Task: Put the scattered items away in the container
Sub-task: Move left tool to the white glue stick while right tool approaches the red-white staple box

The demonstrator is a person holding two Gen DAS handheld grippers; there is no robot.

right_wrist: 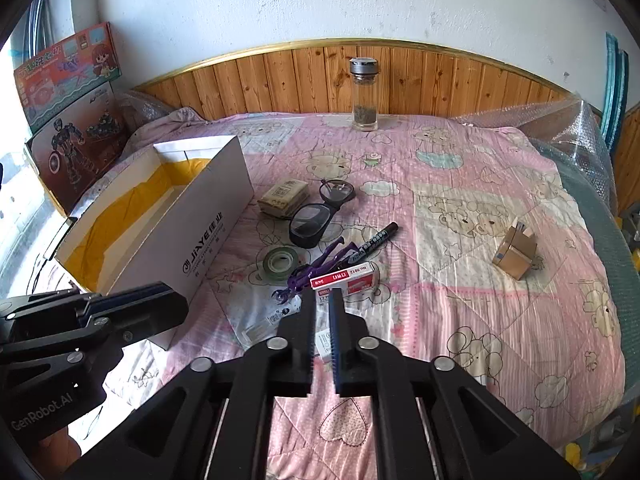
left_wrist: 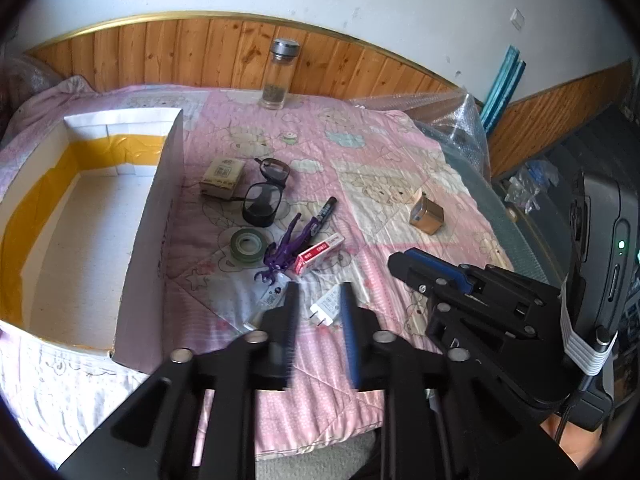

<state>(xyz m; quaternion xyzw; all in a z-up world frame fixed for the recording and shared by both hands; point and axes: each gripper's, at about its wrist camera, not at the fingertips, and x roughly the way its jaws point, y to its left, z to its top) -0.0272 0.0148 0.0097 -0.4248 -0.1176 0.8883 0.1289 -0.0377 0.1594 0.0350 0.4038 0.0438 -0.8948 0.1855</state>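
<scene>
On the pink quilt lie glasses (left_wrist: pixel 266 192), a green tape roll (left_wrist: pixel 248 244), a purple toy (left_wrist: pixel 280 256), a black marker (left_wrist: pixel 324 214), a red staple box (left_wrist: pixel 320 254), a beige packet (left_wrist: pixel 222 178), a brown cardboard piece (left_wrist: pixel 426 214) and a white plug (left_wrist: pixel 326 306). The white box (left_wrist: pixel 160 208) stands to the left with nothing inside. My left gripper (left_wrist: pixel 320 292) is open just above the plug, which shows between its fingers without touching the pads. My right gripper (right_wrist: pixel 322 296) hovers over the same heap near the staple box (right_wrist: pixel 346 278), with a narrow gap and nothing held.
A glass bottle (left_wrist: pixel 278 76) stands at the far edge against the wood panelling. Bubble wrap (right_wrist: pixel 580 136) covers the right side of the bed. Toy cartons (right_wrist: pixel 68 112) lean behind the white box (right_wrist: pixel 192 240). The two grippers are close side by side.
</scene>
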